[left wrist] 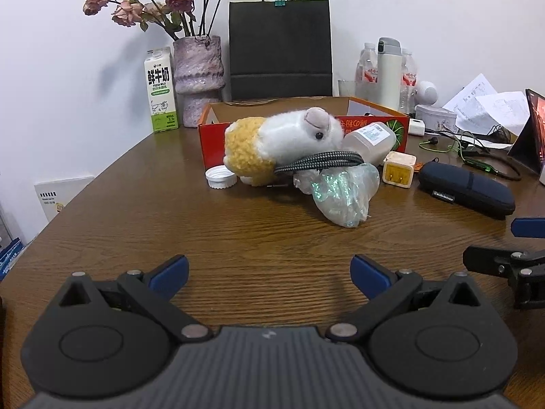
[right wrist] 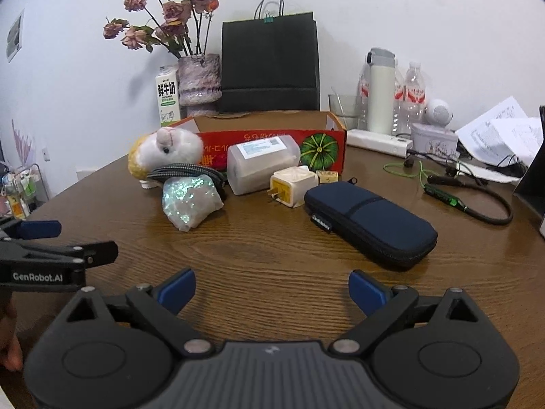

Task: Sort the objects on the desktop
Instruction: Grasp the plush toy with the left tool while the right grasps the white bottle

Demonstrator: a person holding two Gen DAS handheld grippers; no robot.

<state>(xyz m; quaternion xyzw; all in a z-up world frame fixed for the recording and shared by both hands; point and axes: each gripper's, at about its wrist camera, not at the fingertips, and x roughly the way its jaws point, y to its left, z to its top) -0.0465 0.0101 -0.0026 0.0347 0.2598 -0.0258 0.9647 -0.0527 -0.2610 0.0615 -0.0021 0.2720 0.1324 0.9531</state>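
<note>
My left hand-held gripper (left wrist: 269, 277) is spread wide, nothing between its blue pads, low over bare wooden tabletop (left wrist: 238, 231). My right hand-held gripper (right wrist: 271, 289) is likewise spread and empty, also over bare wood. In the left wrist view, the right one's tip shows at 3 o'clock; in the right wrist view, the left one sits at 9 o'clock.

The clutter to sort sits at 12 o'clock from both, well apart from the pads. Red cardboard box (left wrist: 218, 136), open top, at the back. Plush hamster (left wrist: 282, 139) lies on its side against the box front, with a braided cable (left wrist: 320, 162) draped across its lower edge. White bottle cap (left wrist: 221, 177) is just beside the plush at its 9 o'clock. Crinkled iridescent plastic bag (left wrist: 344, 197) lies just in front of the cable, touching it. Translucent plastic bottle (right wrist: 262, 163) lies on its side against the box. Cream plug adapter (right wrist: 293, 185) is just in front of the bottle, a small yellowish cube (right wrist: 327, 176) beside it. Dark blue zip case (right wrist: 371, 225) is at 1 o'clock from the right gripper, nearest item to it.

Behind the box: milk carton (left wrist: 160, 93), vase of dried roses (left wrist: 197, 78), black paper bag (left wrist: 280, 47). At 2 o'clock: white flask (left wrist: 389, 71), water bottles, papers, green earphone cord (right wrist: 442, 194).
</note>
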